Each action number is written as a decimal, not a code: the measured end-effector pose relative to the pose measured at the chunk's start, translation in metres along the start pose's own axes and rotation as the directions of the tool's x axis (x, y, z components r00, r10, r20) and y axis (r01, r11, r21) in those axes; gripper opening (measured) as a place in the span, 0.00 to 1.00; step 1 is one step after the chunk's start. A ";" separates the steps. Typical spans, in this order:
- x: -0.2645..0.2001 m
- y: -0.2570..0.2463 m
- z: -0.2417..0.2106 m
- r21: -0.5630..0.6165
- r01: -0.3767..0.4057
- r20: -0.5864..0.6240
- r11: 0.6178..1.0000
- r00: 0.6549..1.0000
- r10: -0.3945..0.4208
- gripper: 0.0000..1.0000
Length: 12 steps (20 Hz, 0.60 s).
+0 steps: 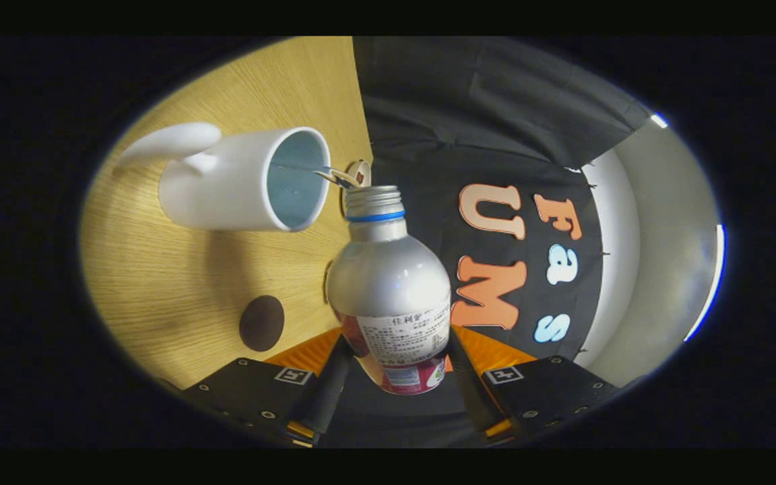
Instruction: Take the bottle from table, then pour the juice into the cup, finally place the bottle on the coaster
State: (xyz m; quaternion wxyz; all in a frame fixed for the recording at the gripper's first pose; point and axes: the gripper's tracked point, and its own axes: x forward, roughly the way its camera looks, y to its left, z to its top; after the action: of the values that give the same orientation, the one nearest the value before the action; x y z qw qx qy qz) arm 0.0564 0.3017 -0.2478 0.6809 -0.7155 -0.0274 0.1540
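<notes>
Gripper point(398, 367): two black fingers closed to the width of the bottle, one pressing each side of its lower, labelled body.
Bottle point(391, 283): silver metal with a smooth rounded shoulder, a paper label round the lower part, a blue ring under a threaded, uncapped neck. Its long axis runs forward along the fingers, mouth away from the gripper; against the table it lies turned on its side, mouth close to the cup's rim.
Coaster point(261, 322): small dark brown disc, flat on the table, beside the bottle's body and well apart from the cup.
Table point(179, 269): light wood with fine straight grain.
Cup point(243, 178): glossy white mug with a thick curved handle and a pale blue inside, beyond the fingers, open mouth facing the bottle's neck.
</notes>
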 end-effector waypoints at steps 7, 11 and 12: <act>0.002 -0.009 -0.006 -0.036 0.014 0.000 0.999 1.000 -0.014 0.77; 0.000 -0.014 -0.009 -0.071 0.024 0.005 0.997 1.000 -0.024 0.77; -0.001 -0.016 -0.010 -0.078 0.025 0.005 0.997 1.000 -0.025 0.77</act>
State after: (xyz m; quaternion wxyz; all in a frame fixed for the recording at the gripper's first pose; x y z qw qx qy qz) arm 0.0605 0.2931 -0.2321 0.6540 -0.7410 -0.0436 0.1457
